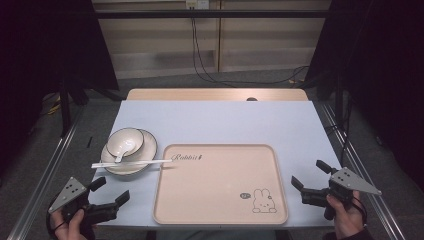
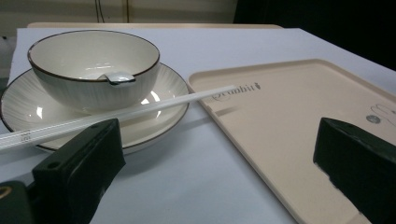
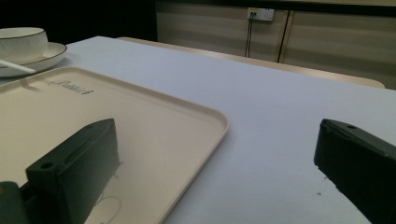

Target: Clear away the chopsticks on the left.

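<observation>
You hold the left gripper (image 1: pixel 111 192) and right gripper (image 1: pixel 310 176) wide open and empty at the frame's bottom corners, flanking the bare tray (image 1: pixel 220 200), likely readying it for the bowl (image 1: pixel 125 141) on its plate (image 1: pixel 146 156), centre-left, chopsticks (image 1: pixel 131 163) across.

The person's left hand (image 1: pixel 70 222) comes in at the bottom left corner of the high view and holds the left gripper (image 1: pixel 111 191). Its two black jaws stand wide apart and point forward and to the right, with nothing between them. A grey three-cornered plate (image 1: pixel 68 193) sits on top of it. The right hand (image 1: pixel 346 215) comes in at the bottom right and holds the right gripper (image 1: pixel 310 173). Its jaws are also spread wide and empty, and they point to the left and a little forward. Its grey plate (image 1: pixel 355 181) lies on top, tip to the right.
</observation>
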`<state>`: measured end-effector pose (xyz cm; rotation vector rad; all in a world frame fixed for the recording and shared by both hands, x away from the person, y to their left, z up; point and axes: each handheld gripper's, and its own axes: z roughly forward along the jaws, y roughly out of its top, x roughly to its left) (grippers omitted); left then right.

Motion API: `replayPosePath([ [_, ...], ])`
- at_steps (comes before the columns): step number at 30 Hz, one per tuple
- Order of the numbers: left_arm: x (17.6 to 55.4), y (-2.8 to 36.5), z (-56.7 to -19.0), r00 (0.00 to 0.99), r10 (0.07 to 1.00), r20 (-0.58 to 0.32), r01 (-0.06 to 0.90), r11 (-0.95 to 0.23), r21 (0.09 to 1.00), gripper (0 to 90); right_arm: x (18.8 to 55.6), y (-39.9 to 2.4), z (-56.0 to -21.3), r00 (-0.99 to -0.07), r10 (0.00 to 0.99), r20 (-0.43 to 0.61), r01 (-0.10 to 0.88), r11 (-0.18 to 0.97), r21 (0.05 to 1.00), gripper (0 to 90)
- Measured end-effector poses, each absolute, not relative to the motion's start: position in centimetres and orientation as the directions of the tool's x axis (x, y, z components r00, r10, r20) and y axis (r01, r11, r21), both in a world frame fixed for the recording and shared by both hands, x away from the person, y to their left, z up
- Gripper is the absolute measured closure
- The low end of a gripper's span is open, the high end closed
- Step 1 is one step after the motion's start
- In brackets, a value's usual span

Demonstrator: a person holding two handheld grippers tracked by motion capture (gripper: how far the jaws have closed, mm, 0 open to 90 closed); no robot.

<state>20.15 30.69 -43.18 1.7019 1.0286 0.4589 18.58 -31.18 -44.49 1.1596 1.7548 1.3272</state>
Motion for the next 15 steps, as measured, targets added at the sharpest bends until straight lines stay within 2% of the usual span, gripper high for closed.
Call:
replayPosePath([
  [9,20.2,30.2,-42.8,0.619,0.764,-0.182,0.415,-0.122,0.901,2.8,18.5,-31.0,-44.5,-0.417,0.909,-0.012,0.265,0.134,0.955,0.2],
  [15,21.1,30.2,-42.0,0.638,0.761,-0.117,0.400,-0.198,0.895,2.7,18.6,-30.9,-44.6,-0.433,0.902,-0.001,0.275,0.133,0.952,0.3],
])
